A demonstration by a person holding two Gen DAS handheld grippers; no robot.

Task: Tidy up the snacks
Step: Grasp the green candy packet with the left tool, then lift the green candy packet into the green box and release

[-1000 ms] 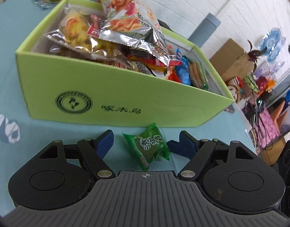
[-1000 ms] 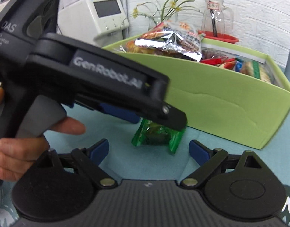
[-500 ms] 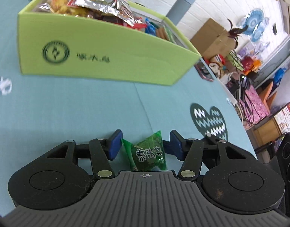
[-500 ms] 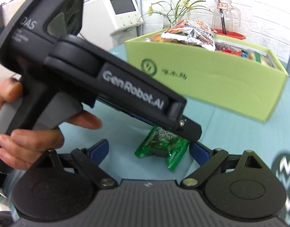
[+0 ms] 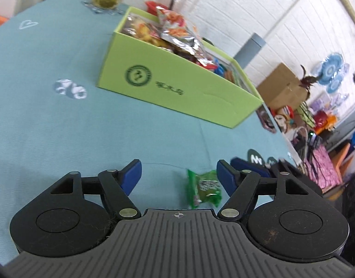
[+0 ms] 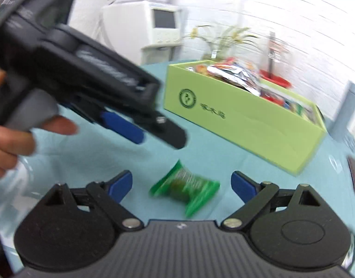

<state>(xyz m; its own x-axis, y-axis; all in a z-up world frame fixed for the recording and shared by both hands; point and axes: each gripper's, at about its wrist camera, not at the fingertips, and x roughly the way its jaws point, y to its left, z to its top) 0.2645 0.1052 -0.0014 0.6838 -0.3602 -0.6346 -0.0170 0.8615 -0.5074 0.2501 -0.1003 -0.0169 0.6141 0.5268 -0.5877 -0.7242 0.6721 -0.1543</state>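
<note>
Left gripper (image 5: 178, 176) jaws opening around the loose green snack packet (image 5: 204, 191), right gripper (image 6: 181, 184) wide and empty, so a late squeeze could just nudge it away across the tablecloth (image 5: 61, 127).

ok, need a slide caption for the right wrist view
Right claw open around a green snack packet lying on the teal tablecloth, left claw overhead, green snack box behind.

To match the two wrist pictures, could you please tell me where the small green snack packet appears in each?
Left wrist: green snack packet low, right of centre, beside the right finger.
Right wrist: packet low centre, between the open fingers.
Shared landmark: green box behind it.
</note>
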